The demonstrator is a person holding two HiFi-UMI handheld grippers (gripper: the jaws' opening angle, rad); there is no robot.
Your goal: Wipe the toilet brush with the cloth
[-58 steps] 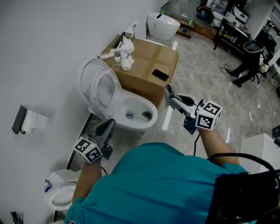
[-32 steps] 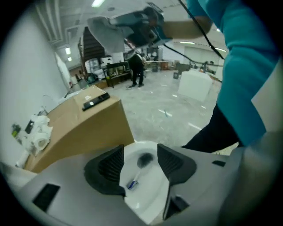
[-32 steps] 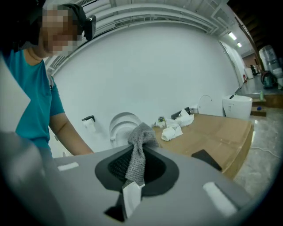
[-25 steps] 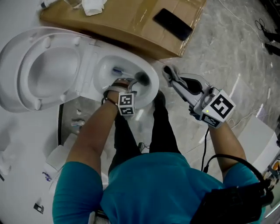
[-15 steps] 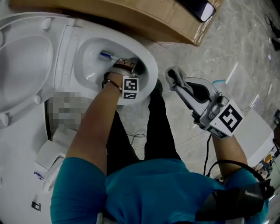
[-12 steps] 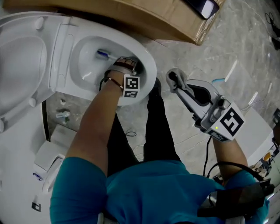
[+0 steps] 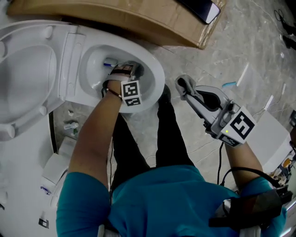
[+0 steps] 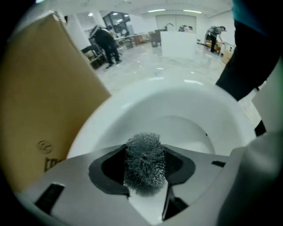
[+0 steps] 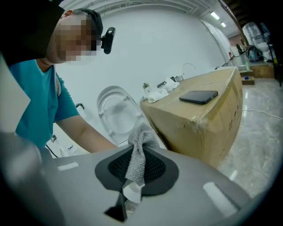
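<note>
The toilet brush lies in the white toilet bowl (image 7: pixel 156 79); its blue handle end (image 7: pixel 109 64) shows past my left gripper (image 7: pixel 126 72). In the left gripper view the grey bristle head (image 8: pixel 145 155) sits between the jaws of the left gripper (image 8: pixel 146 173), which are closing around it. My right gripper (image 7: pixel 184 86) hovers to the right of the bowl, above the floor, shut on a grey cloth (image 7: pixel 186 82). The cloth (image 9: pixel 139 143) hangs up out of the pinched jaws in the right gripper view.
A cardboard box (image 7: pixel 134 19) with a black phone (image 7: pixel 200 6) on top stands just behind the bowl. The raised seat and lid (image 7: pixel 23 76) are at the left. The person's legs (image 7: pixel 138 139) stand in front of the bowl. Marble floor lies to the right.
My left gripper has sunk deeper into the bowl, onto the brush, and now hides most of its handle. The right gripper with the cloth has dropped a little and then held still.
</note>
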